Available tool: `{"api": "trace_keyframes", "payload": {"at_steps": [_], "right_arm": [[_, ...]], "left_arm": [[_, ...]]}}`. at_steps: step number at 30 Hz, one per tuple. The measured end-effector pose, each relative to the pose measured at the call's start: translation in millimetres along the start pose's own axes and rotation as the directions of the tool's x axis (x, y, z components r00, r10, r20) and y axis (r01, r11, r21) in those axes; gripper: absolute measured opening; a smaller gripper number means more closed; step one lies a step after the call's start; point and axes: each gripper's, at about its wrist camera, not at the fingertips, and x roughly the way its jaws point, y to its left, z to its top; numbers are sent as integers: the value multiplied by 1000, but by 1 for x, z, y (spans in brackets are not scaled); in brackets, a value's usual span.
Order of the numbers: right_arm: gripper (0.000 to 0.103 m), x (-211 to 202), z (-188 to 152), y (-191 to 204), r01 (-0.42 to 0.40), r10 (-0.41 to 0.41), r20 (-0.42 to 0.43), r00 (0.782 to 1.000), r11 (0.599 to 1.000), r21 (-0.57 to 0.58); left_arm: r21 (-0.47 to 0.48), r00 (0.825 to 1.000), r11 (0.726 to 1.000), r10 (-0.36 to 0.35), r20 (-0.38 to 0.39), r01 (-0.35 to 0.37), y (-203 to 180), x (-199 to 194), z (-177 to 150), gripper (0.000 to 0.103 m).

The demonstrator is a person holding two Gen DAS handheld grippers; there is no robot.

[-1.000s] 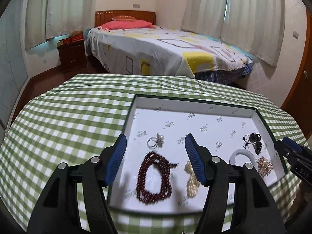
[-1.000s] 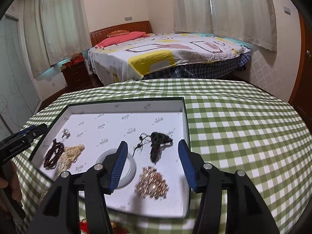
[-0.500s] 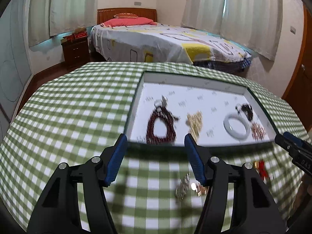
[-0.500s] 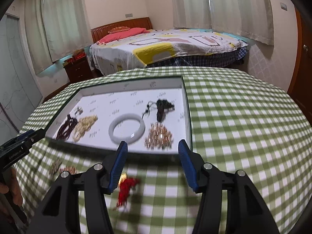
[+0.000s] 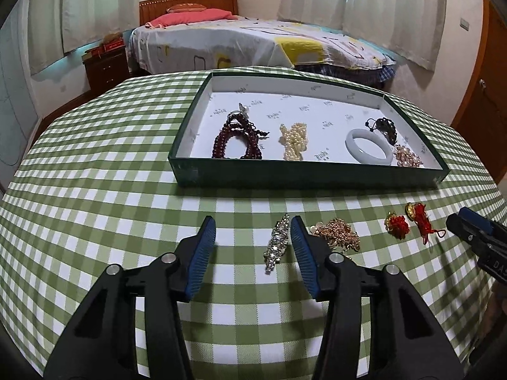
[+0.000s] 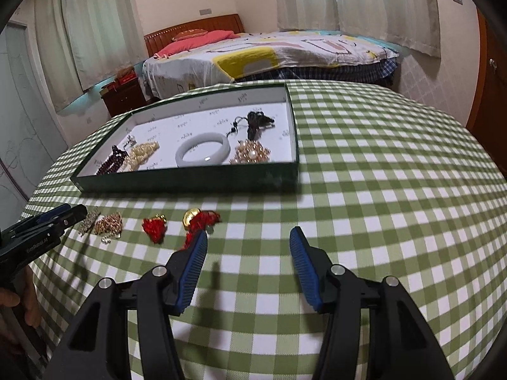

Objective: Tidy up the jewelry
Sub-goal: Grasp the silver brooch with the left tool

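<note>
A bench covered in a green-and-white checked cloth (image 5: 95,196) carries a shallow dark green tray with a white printed lining (image 5: 304,175), set toward the far side. Inside the tray, from its left end to its right, lie a small silver ring with a pearl (image 5: 240,111), a dark red beaded bracelet (image 5: 236,141), a heap of cream pearl beads (image 5: 294,141), a pale white jade bangle (image 5: 369,146), a black corded bead piece (image 5: 385,126) toward the far right corner, and a rose-gold pearl cluster (image 5: 407,156) in the near right corner. On the cloth just in front of the tray's near wall lie a narrow silver rhinestone strip (image 5: 277,243), a tangled gold chain (image 5: 337,236), a small red tassel ornament (image 5: 396,223) and a red knotted cord with a gold charm (image 5: 420,220). The left gripper (image 5: 253,242) hangs over the rhinestone strip with its blue-padded fingers (image 5: 202,250) closing around it; the strip lies between them close to the right pad, not yet pinched. The right gripper (image 6: 248,255) has its fingers (image 6: 302,259) released and apart over bare cloth, its left pad just beside the red knotted cord.
</note>
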Motion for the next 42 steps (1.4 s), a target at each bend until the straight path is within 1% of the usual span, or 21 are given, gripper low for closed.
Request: {"api": "trace_keyframes", "payload": {"at_steps": [11,19,26,31,34,36,38,42], "right_arm": [[54,0,-7,1,-5,5,-3,1000,1000,1],[54,0,-7,1,-5,5,-4,1000,1000,1],[54,0,-7,1,-5,5,-5,1000,1000,1],[54,0,-7,1,-5,5,-5,1000,1000,0],[54,0,-7,1,-5,5,-5,1000,1000,-1],[54,0,-7,1,-5,5,-4,1000,1000,1],[54,0,-7,1,-5,5,-4,1000,1000,1],[54,0,-7,2,-5,5,-5,1000,1000,1]], "left_arm": [[25,999,1000,-9,-39,10,-6,10,2,43],[6,997,1000,-17,-70,18,-2,16,2,41],[7,997,1000,-15,-69,15,0,15,-1,33],[19,997,999,-32,-70,33,-1,12,-3,29],[32,997,999,-40,-72,42,-4,12,-3,24],[31,996,998,-44,-73,46,-4,12,-3,17],[24,996,999,-44,-73,46,-3,12,-3,14],[24,996,999,-45,-73,47,-3,11,-2,13]]}}
